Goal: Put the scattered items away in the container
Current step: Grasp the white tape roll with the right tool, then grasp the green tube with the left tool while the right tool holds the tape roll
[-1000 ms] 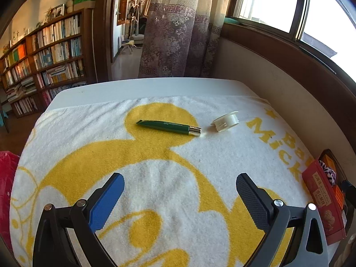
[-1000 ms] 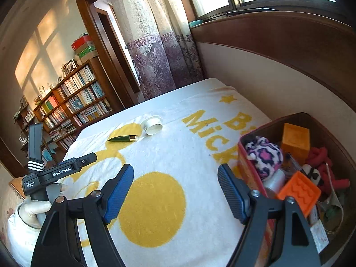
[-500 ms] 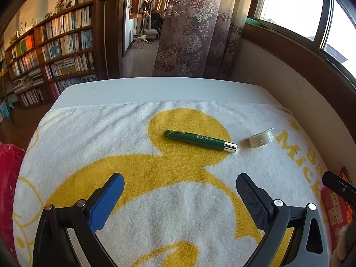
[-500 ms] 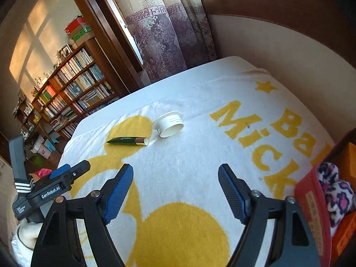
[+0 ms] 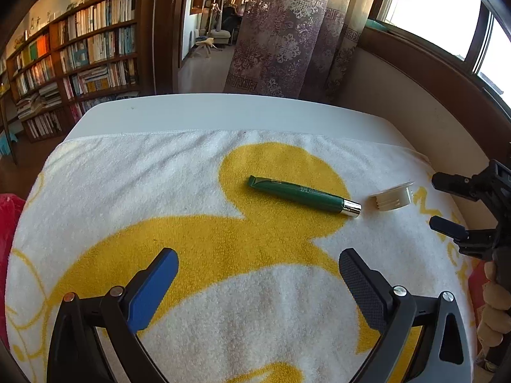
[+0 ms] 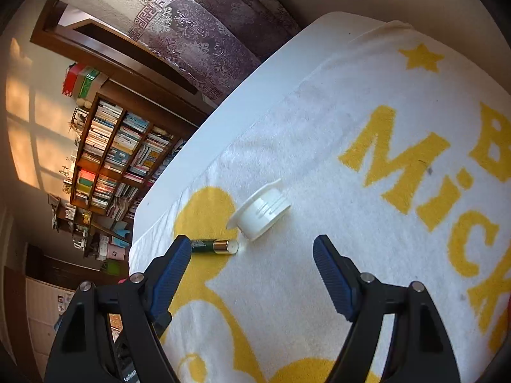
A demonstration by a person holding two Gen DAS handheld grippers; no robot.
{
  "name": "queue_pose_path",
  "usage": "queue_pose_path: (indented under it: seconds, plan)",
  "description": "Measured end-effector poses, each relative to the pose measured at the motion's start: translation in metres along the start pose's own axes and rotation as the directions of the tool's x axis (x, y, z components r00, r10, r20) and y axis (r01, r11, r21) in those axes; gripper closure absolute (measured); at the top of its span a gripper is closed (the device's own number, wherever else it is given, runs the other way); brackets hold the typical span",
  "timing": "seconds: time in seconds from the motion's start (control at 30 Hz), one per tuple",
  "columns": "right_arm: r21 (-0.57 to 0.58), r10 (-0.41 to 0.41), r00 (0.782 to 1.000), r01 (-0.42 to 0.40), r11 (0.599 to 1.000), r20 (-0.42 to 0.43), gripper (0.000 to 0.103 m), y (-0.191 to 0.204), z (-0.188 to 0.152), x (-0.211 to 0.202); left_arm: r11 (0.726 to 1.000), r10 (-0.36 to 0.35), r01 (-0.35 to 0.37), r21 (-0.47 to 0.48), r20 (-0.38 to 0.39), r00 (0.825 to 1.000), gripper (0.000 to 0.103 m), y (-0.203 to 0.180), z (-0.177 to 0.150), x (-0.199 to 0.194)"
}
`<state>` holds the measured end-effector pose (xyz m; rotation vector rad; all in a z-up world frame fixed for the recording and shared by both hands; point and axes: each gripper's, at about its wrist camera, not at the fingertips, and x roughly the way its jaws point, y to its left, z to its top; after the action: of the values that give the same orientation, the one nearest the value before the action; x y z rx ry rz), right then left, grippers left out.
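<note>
While two items remain on the yellow-and-white towel point(image 5: 223, 287), both grippers hover above it with jaws spread wide and nothing between them. The green tube point(image 5: 300, 194) lies flat on the towel's yellow patch, its silver cap pointing toward the white cap point(image 5: 392, 196), which rests tilted just beside that end; whether the two touch cannot be told. In the right wrist view, the right gripper point(image 6: 252, 274) is lined up on the white cap point(image 6: 260, 212), which sits a little beyond the gap between its fingers, so this is probably the piece it means to take. The left gripper point(image 5: 255, 287) faces the tube from farther back, seemingly kept clear for a separate pick. The right gripper point(image 5: 447, 204) shows at the right edge of the left wrist view, near the cap. The container is not visible in either view, so its position cannot be given.
</note>
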<state>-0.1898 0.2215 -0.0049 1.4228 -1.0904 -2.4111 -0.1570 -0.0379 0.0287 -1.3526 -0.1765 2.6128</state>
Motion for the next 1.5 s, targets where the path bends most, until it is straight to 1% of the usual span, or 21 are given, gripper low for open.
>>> queue_pose_path:
  seconds: [0.13,0.27,0.33,0.37,0.4,0.43,0.47,0.5,0.53,0.7,0.87,0.97,1.13,1.27,1.33,1.4,1.5]
  plan:
    - [0.049,-0.009,1.0,0.011,0.999,-0.03,0.021,0.001,0.01,0.019,1.0,-0.001,0.0,-0.008,-0.01,1.0,0.001,0.002,-0.002,0.005]
    - [0.057,-0.045,0.998,0.047,0.997,-0.043,0.021,0.006,0.021,0.039,1.0,0.0,0.0,-0.002,-0.016,1.0,0.001,0.002,-0.003,0.009]
    - [0.05,-0.052,0.997,0.055,0.997,-0.063,0.021,0.008,0.022,0.049,1.0,0.003,-0.003,0.001,-0.021,1.0,0.001,0.002,-0.004,0.012]
    - [0.038,-0.052,0.996,0.054,0.998,-0.072,0.023,0.009,0.022,0.054,1.0,0.006,-0.006,0.001,-0.024,1.0,0.001,0.002,-0.004,0.013]
    - [0.022,-0.059,0.996,0.061,0.998,-0.073,0.037,0.01,0.021,0.057,1.0,0.008,-0.008,0.002,-0.026,1.0,0.001,0.003,-0.004,0.014]
    - [0.005,-0.078,0.994,0.078,0.997,-0.076,0.047,0.01,0.02,0.059,1.0,0.01,-0.01,0.003,-0.027,1.0,0.001,0.003,-0.004,0.015]
    - [-0.008,-0.095,0.992,0.095,0.995,-0.081,0.065,0.009,0.019,0.062,1.0,0.012,-0.012,0.005,-0.027,1.0,0.001,0.003,-0.005,0.016]
    - [-0.014,-0.102,0.991,0.101,0.995,-0.085,0.076,0.007,0.018,0.062,1.0,0.012,-0.012,0.008,-0.026,1.0,0.001,0.003,-0.005,0.016]
    - [-0.019,-0.109,0.991,0.108,0.994,-0.082,0.078,0.004,0.017,0.061,1.0,0.012,-0.012,0.012,-0.024,1.0,0.001,0.002,-0.005,0.017]
    - [-0.059,-0.12,0.992,0.118,0.991,-0.025,0.079,-0.003,0.007,0.036,0.999,0.021,-0.02,0.043,-0.022,1.0,0.001,-0.007,-0.001,0.02]
    - [-0.112,-0.101,0.995,0.102,0.988,0.019,0.079,0.001,-0.011,0.004,0.993,0.009,-0.013,0.119,0.035,0.999,0.001,-0.027,0.008,0.019]
    - [-0.143,-0.089,0.995,0.093,0.985,0.035,0.079,0.003,-0.026,-0.011,0.987,0.009,-0.014,0.158,0.033,0.999,0.001,-0.039,0.017,0.025]
    - [-0.164,-0.064,0.997,0.069,0.984,0.039,0.079,-0.005,-0.049,-0.033,0.989,0.016,-0.019,0.15,0.021,1.0,0.001,-0.055,0.03,0.037]
    - [-0.178,-0.046,0.998,0.055,0.982,0.053,0.079,-0.009,-0.058,-0.045,0.99,0.023,-0.025,0.141,0.018,1.0,0.001,-0.075,0.039,0.05]
    - [-0.186,-0.038,0.997,0.049,0.981,0.061,0.079,-0.01,-0.062,-0.049,0.991,0.046,-0.048,0.122,0.018,0.999,0.001,-0.084,0.045,0.058]
    - [-0.2,-0.038,0.996,0.053,0.978,0.077,0.079,-0.01,-0.065,-0.053,0.989,0.098,-0.097,0.111,0.0,0.995,0.001,-0.091,0.049,0.07]
    - [-0.224,-0.051,0.993,0.075,0.972,0.11,0.079,-0.012,-0.07,-0.058,0.979,0.171,-0.166,0.118,-0.027,0.985,0.001,-0.096,0.047,0.085]
